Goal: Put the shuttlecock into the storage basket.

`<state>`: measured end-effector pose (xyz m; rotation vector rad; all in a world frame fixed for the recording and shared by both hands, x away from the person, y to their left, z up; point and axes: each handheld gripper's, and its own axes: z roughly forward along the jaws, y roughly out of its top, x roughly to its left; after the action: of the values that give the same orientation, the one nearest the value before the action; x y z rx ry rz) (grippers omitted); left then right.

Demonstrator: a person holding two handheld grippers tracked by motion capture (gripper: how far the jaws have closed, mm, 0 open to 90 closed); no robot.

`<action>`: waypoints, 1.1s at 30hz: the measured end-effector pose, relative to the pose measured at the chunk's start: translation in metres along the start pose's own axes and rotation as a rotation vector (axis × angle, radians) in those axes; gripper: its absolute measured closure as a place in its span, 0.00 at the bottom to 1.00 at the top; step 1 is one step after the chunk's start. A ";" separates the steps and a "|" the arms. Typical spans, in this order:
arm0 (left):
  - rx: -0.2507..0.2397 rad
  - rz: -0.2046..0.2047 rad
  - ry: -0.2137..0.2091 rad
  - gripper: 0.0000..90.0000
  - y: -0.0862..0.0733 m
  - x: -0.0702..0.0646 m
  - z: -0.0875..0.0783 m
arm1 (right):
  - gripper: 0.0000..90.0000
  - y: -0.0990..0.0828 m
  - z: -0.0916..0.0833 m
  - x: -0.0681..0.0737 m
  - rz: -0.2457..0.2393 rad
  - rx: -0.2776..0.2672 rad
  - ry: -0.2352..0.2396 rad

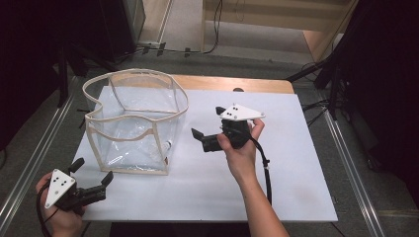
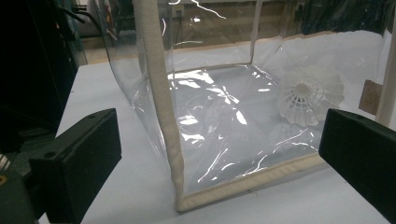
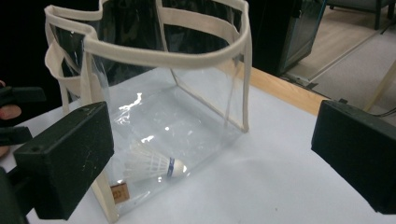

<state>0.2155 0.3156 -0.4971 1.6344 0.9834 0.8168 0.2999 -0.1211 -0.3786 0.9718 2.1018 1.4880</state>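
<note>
A clear plastic bag (image 1: 133, 123) with cream fabric trim stands upright and open-topped on the left half of the white tabletop (image 1: 296, 163). A white shuttlecock (image 3: 152, 166) lies on its side on the bag's floor, near a corner (image 2: 308, 95). My left gripper (image 1: 92, 171) sits at the table's near left corner, open and empty, pointing at the bag's front corner seam (image 2: 159, 93). My right gripper (image 1: 207, 121) hangs just right of the bag, jaws wide open with nothing between them, facing the bag's side wall (image 3: 168, 56).
A wooden table edge (image 1: 237, 83) shows behind the white top. Dark stands and cables (image 1: 326, 74) stand at the far right, and metal floor rails (image 1: 356, 168) run along both sides. The left hand's gripper (image 3: 18, 95) peeks in at the right gripper view's left edge.
</note>
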 end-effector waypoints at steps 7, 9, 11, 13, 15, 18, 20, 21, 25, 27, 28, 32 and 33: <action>0.001 0.001 0.003 0.00 0.000 -0.001 0.000 | 0.00 -0.016 -0.007 -0.007 0.015 0.014 -0.019; 0.001 0.000 0.003 0.00 0.000 -0.001 0.000 | 0.00 -0.020 -0.009 -0.009 0.015 0.019 -0.024; 0.002 0.002 0.002 0.00 0.000 -0.001 0.000 | 0.00 -0.024 -0.010 -0.010 0.018 0.023 -0.029; 0.001 0.000 0.002 0.00 0.000 -0.001 0.000 | 0.00 -0.028 -0.012 -0.012 0.025 0.027 -0.034; 0.000 0.000 0.002 0.00 0.000 0.000 0.000 | 0.00 -0.032 -0.013 -0.014 0.032 0.029 -0.039; 0.001 0.001 0.002 0.00 0.000 -0.001 0.000 | 0.00 -0.037 -0.015 -0.016 0.038 0.033 -0.041; 0.001 0.000 0.003 0.00 0.000 -0.001 0.000 | 0.00 -0.040 -0.016 -0.018 0.040 0.034 -0.044; 0.001 0.000 0.002 0.00 0.000 -0.001 0.000 | 0.00 -0.042 -0.017 -0.018 0.040 0.035 -0.047; 0.001 0.001 0.002 0.00 0.000 0.000 0.000 | 0.00 -0.049 -0.019 -0.021 0.046 0.038 -0.044; 0.001 0.001 0.002 0.00 0.000 0.000 0.000 | 0.00 -0.052 -0.020 -0.022 0.046 0.040 -0.046; 0.001 0.000 0.003 0.00 0.000 0.000 0.000 | 0.00 -0.054 -0.021 -0.022 0.054 0.043 -0.048; 0.001 0.000 0.001 0.00 0.000 0.000 0.000 | 0.00 -0.059 -0.024 -0.025 0.058 0.048 -0.057; 0.001 -0.001 0.002 0.00 0.000 0.000 0.000 | 0.00 -0.060 -0.025 -0.026 0.062 0.050 -0.059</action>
<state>0.2154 0.3152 -0.4972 1.6338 0.9862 0.8172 0.2823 -0.1685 -0.4276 1.0947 2.0943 1.4239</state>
